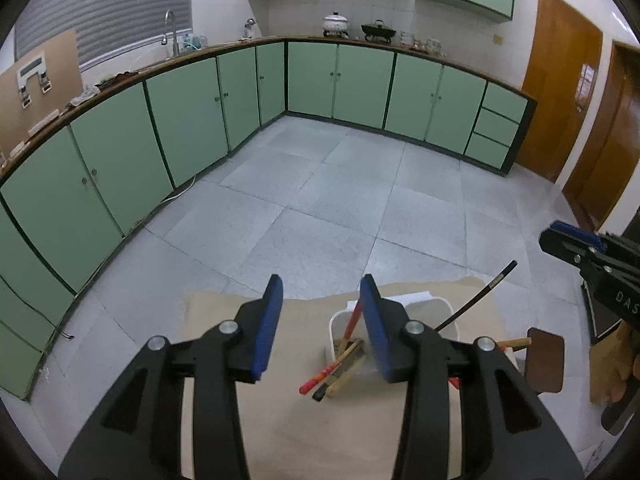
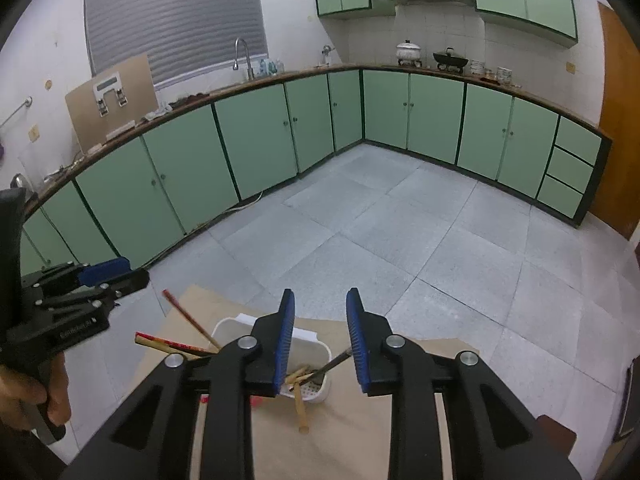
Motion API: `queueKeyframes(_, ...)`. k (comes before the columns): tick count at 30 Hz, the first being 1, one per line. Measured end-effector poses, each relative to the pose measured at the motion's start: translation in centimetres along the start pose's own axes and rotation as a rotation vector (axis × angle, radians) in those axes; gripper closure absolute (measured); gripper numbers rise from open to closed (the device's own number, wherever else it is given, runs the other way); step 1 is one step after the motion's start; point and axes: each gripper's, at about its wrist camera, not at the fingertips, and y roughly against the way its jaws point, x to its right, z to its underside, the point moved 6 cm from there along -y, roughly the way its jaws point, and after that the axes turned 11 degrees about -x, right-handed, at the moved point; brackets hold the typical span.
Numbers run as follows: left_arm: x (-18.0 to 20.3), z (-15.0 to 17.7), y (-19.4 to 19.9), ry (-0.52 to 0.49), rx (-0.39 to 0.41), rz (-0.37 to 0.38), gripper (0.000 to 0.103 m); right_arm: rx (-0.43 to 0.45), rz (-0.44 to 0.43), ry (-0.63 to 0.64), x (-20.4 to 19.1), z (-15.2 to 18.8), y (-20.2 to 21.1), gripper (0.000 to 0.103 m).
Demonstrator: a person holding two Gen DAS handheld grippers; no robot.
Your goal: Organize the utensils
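Below and between both spread, empty grippers, left gripper [image 1: 320,328] and right gripper [image 2: 320,336], a white plastic basket [image 2: 316,340] corrals loose wooden and red chopsticks [image 1: 340,368], likely awaiting sorting.

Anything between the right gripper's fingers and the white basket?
Nothing. In the right wrist view the right gripper is open and empty above the white basket; only chopsticks sticking out of the basket lie below it.

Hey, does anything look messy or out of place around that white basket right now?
Yes. The chopsticks lie criss-crossed in the white basket, ends poking over its rim, one black chopstick jutting upward.
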Motion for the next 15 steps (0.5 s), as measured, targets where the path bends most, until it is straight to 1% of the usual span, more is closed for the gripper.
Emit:
queueKeyframes(2, -0.4, 0.2, 0.9, 0.008, 0.016, -0.008, 0.054, 0.009, -0.004, -0.012, 0.6, 0.3, 0.7, 0.074)
queueKeyframes(4, -0.9, 0.8, 1.7, 0.014, 0.028, -0.015, 0.046, 0.021, -0.007, -0.026, 0.9, 0.9, 1.4, 0.073)
queueKeyframes(5, -1.1, 1.2, 2.2, 0.02, 0.037, -0.012, 0.044, 0.027, -0.011, -0.035, 0.8, 1.3, 1.6, 0.073)
queueKeyframes(7, -1.4, 2.3, 3.0, 0.03, 0.052, -0.008, 0.033, 0.041, -0.026, -0.056, 1.1, 2.0, 2.4, 0.07)
queueKeyframes(9, -1.8, 3.8, 3.8, 0.03, 0.077, -0.019, 0.029, 0.07, -0.039, -0.071, 1.1, 3.4, 3.7, 0.062)
queueKeyframes(11, -2.0, 5.9, 4.3, 0.018, 0.077, -0.029, 0.029, 0.087, -0.025, -0.069, 0.9, 4.8, 4.6, 0.053)
queueKeyframes(12, -2.0, 7.1, 4.5, 0.018, 0.079, -0.026, 0.027, 0.094, -0.022, -0.063, 0.6, 5.6, 4.9, 0.051)
queueKeyframes(13, -1.9, 8.2, 4.8, 0.017, 0.081, -0.021, 0.023, 0.105, -0.013, -0.054, 0.1, 6.9, 5.5, 0.044)
queueKeyframes(14, -1.8, 9.2, 5.0, 0.016, 0.082, -0.016, 0.021, 0.115, 0.0, -0.051, -0.2, 7.7, 5.8, 0.035)
queueKeyframes(15, -1.7, 10.6, 5.5, 0.018, 0.093, -0.007, 0.017, 0.129, 0.011, -0.047, -0.8, 8.8, 6.3, 0.029)
